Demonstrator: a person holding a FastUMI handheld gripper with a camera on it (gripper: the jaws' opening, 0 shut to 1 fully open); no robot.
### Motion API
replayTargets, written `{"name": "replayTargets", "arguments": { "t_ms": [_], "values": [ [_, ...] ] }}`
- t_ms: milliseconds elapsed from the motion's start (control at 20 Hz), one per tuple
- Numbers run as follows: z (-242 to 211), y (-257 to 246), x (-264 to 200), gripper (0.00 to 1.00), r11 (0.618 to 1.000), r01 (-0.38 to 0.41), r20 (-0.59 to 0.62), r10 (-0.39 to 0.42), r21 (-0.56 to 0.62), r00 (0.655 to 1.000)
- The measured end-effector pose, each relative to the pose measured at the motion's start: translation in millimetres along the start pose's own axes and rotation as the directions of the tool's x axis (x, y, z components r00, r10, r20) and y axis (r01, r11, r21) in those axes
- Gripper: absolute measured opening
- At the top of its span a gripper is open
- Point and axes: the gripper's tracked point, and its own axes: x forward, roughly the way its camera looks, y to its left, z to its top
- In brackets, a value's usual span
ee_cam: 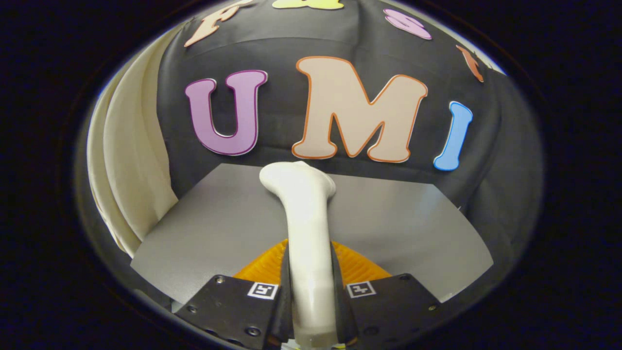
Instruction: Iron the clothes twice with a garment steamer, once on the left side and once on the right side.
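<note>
**Steamer clamped, head out over the grey top**

The gripper point(311, 296) has its two fingers closed on the steamer point(306, 228), one pressing each side of the white handle. The handle fills the gap between them, no slack to be seen on either flank. Each finger carries a small square marker on its top face, sitting just beside the handle.

From the grip the steamer runs straight forward, a smooth white stem that widens into a rounded head at its far end. The head leans a little to the left of the stem's line. Its working face is turned away, so what lies on that side cannot be made out.

Under the fingers and the lower stem lies a ribbed orange pad point(359, 267), fanning out to both sides of the handle. It rests on a flat grey table point(413, 228), which spreads wide to left and right and reaches on past the steamer's head to the booth wall.

Off to the left, beyond the table's left edge, hangs the cream garment point(131, 165), falling in long soft folds against the black cloth. It is well apart from the steamer's head, with bare grey surface between the two. The head is over the table's far middle, not touching the garment.
</note>
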Motion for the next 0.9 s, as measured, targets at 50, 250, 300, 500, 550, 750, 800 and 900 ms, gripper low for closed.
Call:
{"name": "replayTargets", "arguments": {
  "t_ms": [50, 250, 300, 500, 550, 750, 800, 900],
  "values": [
    [2.5, 0.3, -4.3, 0.35, 1.000, 0.001, 0.015, -0.001, -0.005, 1.000],
    [7.6, 11.2, -31.0, 0.32, 0.997, -0.062, 0.053, 0.059, 0.056, 0.997],
    [9.4, 14.2, -39.8, 0.32, 0.995, -0.072, 0.064, 0.068, 0.064, 0.996],
    [19.3, 26.5, -87.7, 0.32, 0.992, -0.109, 0.136, 0.099, 0.070, 0.986],
    [20.8, 29.6, -100.4, 0.32, 0.990, -0.117, 0.153, 0.105, 0.075, 0.983],
    [26.8, 45.5, -154.7, 0.32, 0.984, -0.145, 0.202, 0.123, 0.099, 0.972],
    [28.8, 51.6, -171.0, 0.32, 0.984, -0.149, 0.215, 0.124, 0.102, 0.969],
    [32.3, 66.0, -202.9, 0.32, 0.985, -0.142, 0.249, 0.113, 0.099, 0.962]
  ]
}}
